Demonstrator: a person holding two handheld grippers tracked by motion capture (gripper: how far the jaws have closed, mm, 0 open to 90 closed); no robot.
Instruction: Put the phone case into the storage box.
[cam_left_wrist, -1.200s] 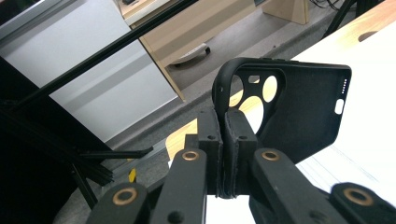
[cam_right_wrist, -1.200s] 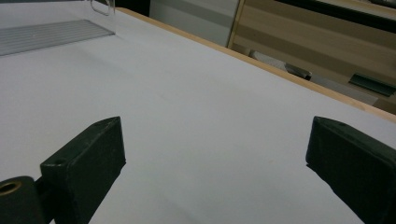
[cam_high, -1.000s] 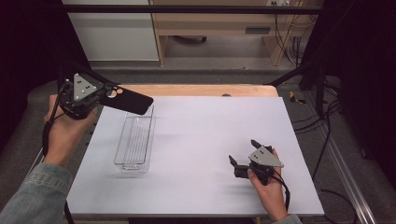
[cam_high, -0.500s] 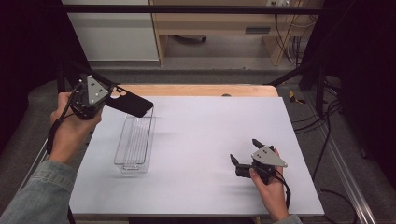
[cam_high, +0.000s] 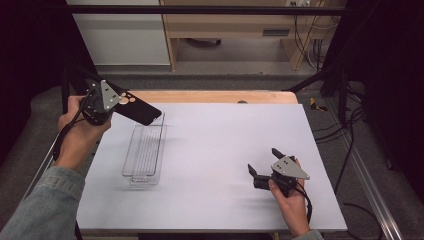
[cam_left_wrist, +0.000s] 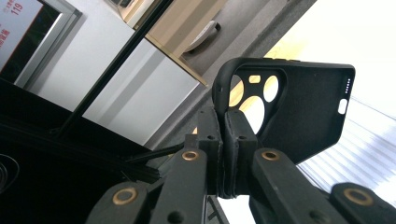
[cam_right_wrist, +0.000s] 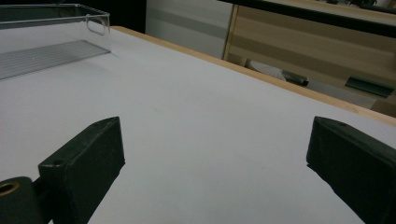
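While the person's left hand is raised at the far left corner of the table (cam_high: 210, 150), the left gripper (cam_high: 116, 106) has its jaws pinched tight on the edge of a black phone case (cam_high: 138, 108). From the left gripper view the case (cam_left_wrist: 299, 107) is gripped at its camera end, the pads clamped on the rim just beside the round lens cut-outs, and the rest of it juts out past the jaws. It hangs in the air over the far end of a clear plastic tray (cam_high: 145, 155), apart from it. That tray lies lengthwise on the white tabletop, on the left side. Over on the near right, the right gripper (cam_high: 264, 162) sits low by the table surface in the person's right hand, its jaws spread wide with nothing between them; the right gripper view shows bare tabletop between the two black pads (cam_right_wrist: 88, 163).
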